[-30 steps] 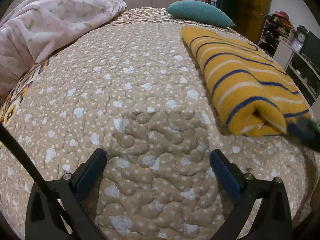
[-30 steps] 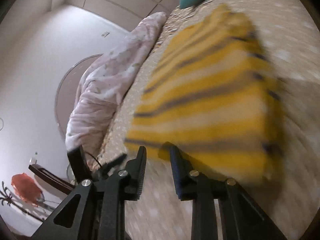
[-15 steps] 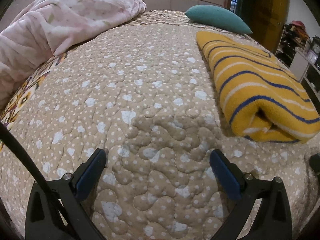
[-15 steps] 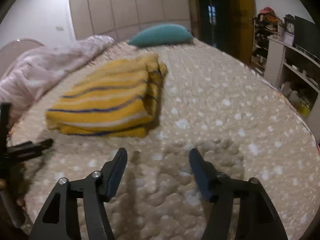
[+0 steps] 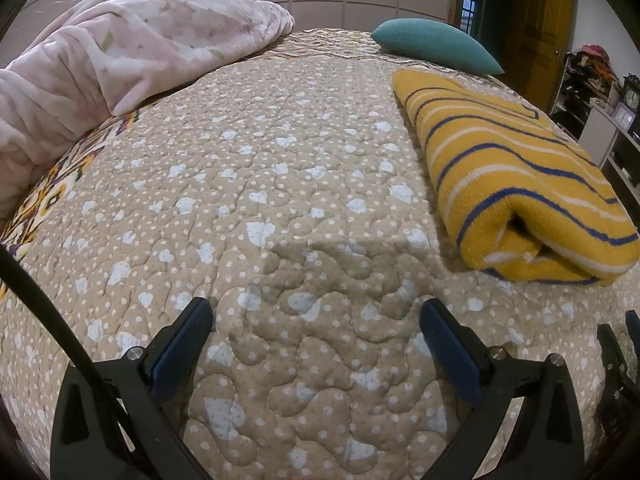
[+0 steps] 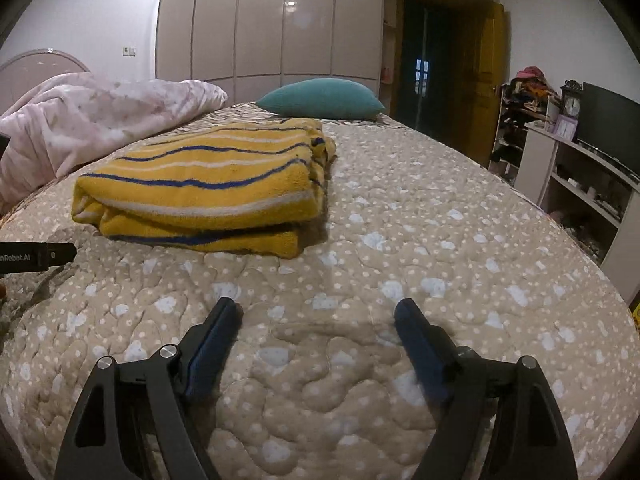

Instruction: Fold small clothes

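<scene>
The yellow knit garment (image 6: 200,188) with blue and white stripes lay folded into a thick, flat bundle on the bed's quilt (image 6: 400,240), its rolled fold edge turned toward the cameras and its layers stacked one on another. In the left wrist view the same garment (image 5: 516,184) sat to the right of the claws, well apart from them, with a dark hollow showing inside the fold at its near end. Neither claw touched it. The left claw (image 5: 316,324) hung spread wide over bare quilt (image 5: 280,160), nothing between its blue pads (image 5: 182,348). The right claw (image 6: 318,318) was likewise parted, its jaws opening, with only quilt under the gap between them; part of it showed at the lower right edge of the left wrist view, too little to read there. A black bar of the left gripper's body (image 6: 36,257) poked in at the left edge of the right wrist view, near the garment's near corner. Beyond the garment a teal pillow (image 6: 320,98) rested at the head of the bed, and a pink floral blanket (image 6: 92,116) was heaped along the left side. A white shelf unit (image 6: 588,196) stood against the right wall, its open compartments holding small items too blurred to name, with a clock (image 6: 572,104) and a dark screen (image 6: 612,124) on top.
</scene>
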Motion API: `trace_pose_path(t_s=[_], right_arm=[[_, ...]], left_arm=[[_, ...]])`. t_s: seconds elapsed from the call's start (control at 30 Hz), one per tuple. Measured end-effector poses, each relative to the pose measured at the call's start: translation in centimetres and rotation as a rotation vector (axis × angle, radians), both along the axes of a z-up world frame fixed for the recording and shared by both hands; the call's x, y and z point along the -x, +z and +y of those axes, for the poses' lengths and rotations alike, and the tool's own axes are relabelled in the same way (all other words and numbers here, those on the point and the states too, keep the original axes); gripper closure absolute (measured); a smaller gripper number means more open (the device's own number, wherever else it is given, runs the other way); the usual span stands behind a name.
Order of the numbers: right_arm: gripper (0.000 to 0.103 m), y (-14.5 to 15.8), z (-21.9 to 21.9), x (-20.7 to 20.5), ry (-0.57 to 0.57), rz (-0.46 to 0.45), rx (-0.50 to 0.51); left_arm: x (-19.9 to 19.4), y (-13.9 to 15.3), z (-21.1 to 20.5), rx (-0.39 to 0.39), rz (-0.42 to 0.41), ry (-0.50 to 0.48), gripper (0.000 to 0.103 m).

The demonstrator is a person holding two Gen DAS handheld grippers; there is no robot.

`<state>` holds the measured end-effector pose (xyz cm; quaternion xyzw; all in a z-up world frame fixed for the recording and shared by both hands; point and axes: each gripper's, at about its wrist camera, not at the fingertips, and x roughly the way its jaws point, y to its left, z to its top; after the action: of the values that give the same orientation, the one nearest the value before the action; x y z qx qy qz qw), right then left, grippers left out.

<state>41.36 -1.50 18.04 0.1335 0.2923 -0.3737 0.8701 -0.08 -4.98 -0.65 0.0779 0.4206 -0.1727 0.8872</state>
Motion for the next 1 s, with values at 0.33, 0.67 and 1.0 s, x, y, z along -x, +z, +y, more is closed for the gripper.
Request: trace_pose_path(t_s=[0.33,0.67,1.0], right_arm=[[0.018,-0.2,1.1,0.4,-0.003,0.008,0.014],[0.016,-0.1,1.4,-0.3,-0.034,0.050,0.011],[0.015,0.1,1.2,-0.7,-0.045,0.071,-0.014]], left_arm=[[0.0,0.1,0.0,0.000,-0.005,0.001,0.000],[0.1,0.1,0.0,-0.004,-0.009,0.003,0.000],[0.2,0.1,-0.1,-0.010,-0.014,0.006,0.000]])
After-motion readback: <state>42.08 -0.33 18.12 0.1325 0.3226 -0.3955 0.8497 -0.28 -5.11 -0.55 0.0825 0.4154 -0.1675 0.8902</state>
